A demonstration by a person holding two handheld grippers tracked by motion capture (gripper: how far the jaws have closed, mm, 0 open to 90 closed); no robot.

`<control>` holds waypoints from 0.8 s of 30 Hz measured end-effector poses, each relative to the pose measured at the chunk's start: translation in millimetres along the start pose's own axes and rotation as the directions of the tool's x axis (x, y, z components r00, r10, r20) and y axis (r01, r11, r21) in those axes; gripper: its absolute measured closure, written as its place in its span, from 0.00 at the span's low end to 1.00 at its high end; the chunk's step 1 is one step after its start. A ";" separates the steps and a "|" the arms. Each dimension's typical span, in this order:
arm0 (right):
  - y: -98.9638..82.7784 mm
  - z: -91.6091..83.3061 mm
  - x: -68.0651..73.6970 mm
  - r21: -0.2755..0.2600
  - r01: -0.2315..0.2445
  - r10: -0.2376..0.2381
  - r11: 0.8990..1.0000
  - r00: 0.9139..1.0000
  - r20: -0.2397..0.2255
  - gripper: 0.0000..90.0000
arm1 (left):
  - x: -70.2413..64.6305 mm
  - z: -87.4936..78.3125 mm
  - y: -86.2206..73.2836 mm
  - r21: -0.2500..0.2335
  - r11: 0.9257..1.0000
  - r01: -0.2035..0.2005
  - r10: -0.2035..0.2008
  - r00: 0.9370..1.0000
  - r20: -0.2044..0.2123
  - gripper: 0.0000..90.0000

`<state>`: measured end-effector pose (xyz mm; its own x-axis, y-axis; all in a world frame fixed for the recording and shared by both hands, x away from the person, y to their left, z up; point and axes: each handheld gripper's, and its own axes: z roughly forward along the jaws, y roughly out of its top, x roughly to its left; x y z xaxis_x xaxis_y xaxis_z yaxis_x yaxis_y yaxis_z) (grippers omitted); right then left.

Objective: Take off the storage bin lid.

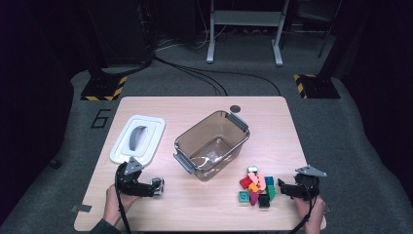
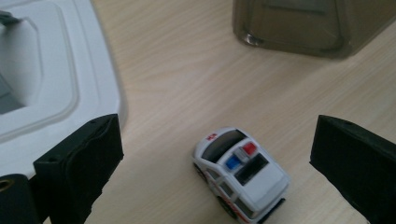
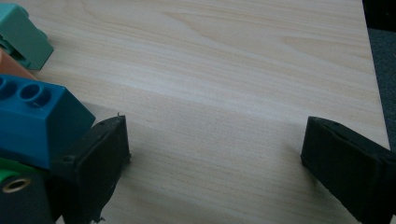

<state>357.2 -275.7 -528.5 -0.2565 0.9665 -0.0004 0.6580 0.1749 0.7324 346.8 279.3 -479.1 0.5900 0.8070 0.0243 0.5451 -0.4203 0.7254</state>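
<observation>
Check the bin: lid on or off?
Off. The bin stands open-topped, nearly empty; its white lid lies flat on the table, apart to the left.

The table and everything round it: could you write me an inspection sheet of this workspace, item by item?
Surface: light wooden table, a dark round spot near its far edge.
Job's things: white toy police car between the left gripper's jaws, not gripped; clear brown bin open, mid-table; pile of coloured building bricks at the right gripper.
Clutter: white lid with a grey handle, lying left of the bin.
Grippers: left gripper open around the car; right gripper open, one jaw beside a blue brick.
Cables: black cables across the floor beyond the table.
Surroundings: grey floor, metal stand, hazard-striped bases.
</observation>
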 end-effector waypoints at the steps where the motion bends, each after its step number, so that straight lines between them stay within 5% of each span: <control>1: 0.0 0.0 0.0 0.000 0.000 0.000 1.000 1.000 0.001 0.08 | -3.6 2.1 -2.0 0.007 1.000 -0.013 0.013 1.000 -0.011 0.06; 9: 0.0 -0.1 0.2 0.000 -0.003 0.003 1.000 1.000 0.002 0.08 | -13.7 17.5 -19.2 0.059 0.998 -0.003 0.004 1.000 -0.024 0.21; 18: -0.1 -0.2 0.1 -0.001 -0.004 0.004 1.000 1.000 0.004 0.08 | -11.7 17.6 -23.8 0.031 1.000 0.001 -0.001 1.000 -0.003 0.50; 24: -0.1 -0.2 0.2 -0.001 -0.004 0.004 1.000 1.000 0.004 0.08 | -8.1 15.9 -23.9 0.041 0.999 -0.027 0.026 0.999 0.020 0.52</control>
<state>357.0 -275.6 -528.5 -0.2505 0.9681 -0.0001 0.6586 0.1705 0.7329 338.5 276.2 -507.6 0.6158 0.7874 0.0293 0.5532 -0.4586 0.6954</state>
